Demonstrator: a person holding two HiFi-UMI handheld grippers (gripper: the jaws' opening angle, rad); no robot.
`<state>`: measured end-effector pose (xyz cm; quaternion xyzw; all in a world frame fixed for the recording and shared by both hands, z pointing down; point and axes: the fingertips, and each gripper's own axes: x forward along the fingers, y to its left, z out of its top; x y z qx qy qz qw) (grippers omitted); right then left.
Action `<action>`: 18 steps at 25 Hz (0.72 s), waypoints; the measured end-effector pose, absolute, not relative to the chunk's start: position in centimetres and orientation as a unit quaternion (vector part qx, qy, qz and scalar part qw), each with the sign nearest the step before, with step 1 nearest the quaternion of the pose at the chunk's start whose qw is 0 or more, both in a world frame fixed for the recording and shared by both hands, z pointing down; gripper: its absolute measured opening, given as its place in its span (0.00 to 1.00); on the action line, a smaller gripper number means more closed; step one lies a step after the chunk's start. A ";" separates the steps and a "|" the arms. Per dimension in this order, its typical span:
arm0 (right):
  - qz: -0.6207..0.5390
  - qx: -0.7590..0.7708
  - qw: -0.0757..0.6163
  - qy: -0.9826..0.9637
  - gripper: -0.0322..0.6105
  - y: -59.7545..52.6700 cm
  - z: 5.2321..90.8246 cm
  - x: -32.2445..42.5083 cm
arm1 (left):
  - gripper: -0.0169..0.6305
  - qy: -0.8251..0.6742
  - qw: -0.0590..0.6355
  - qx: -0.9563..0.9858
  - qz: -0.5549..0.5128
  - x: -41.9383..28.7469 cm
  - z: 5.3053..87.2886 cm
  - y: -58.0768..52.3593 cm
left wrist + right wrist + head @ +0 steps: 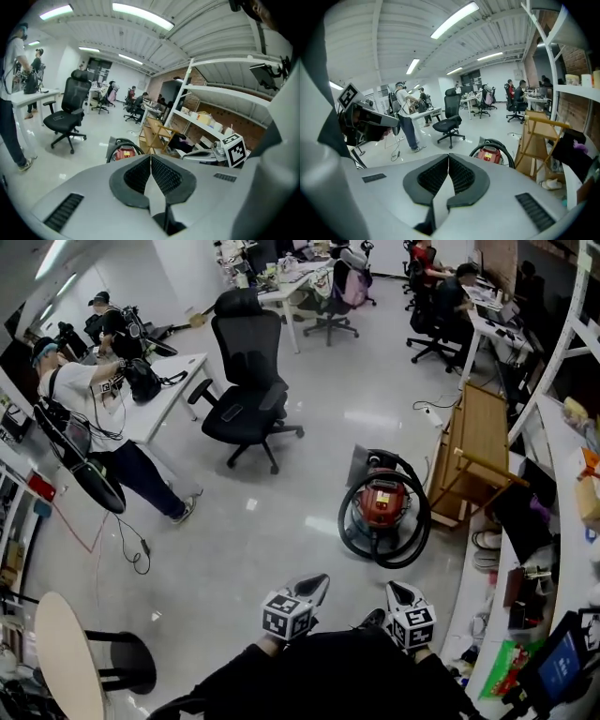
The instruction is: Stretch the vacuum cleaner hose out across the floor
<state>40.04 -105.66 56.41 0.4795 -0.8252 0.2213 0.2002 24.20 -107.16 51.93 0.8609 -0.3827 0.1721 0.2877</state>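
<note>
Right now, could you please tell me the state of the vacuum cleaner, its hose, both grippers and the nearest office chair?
Red vacuum cleaner: standing upright on the floor, not touched by either gripper.
Hose: coiled in loops around it, not yet stretched out.
Left gripper: jaws shut, nothing between them.
Right gripper: jaws shut, nothing between them.
Black office chair: upright, unoccupied.
</note>
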 end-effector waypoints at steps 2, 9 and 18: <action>0.206 0.455 0.197 -0.844 0.07 -108.4 55.8 40.5 | 0.06 -0.403 0.278 0.855 0.169 25.1 51.1 -109.6; 0.235 0.452 0.198 -0.838 0.07 -113.6 58.3 46.6 | 0.06 -0.417 0.278 0.846 0.183 29.9 51.1 -114.3; 0.283 0.503 0.225 -0.785 0.07 -119.6 62.6 53.2 | 0.06 -0.354 0.311 0.858 0.205 35.3 55.0 -123.7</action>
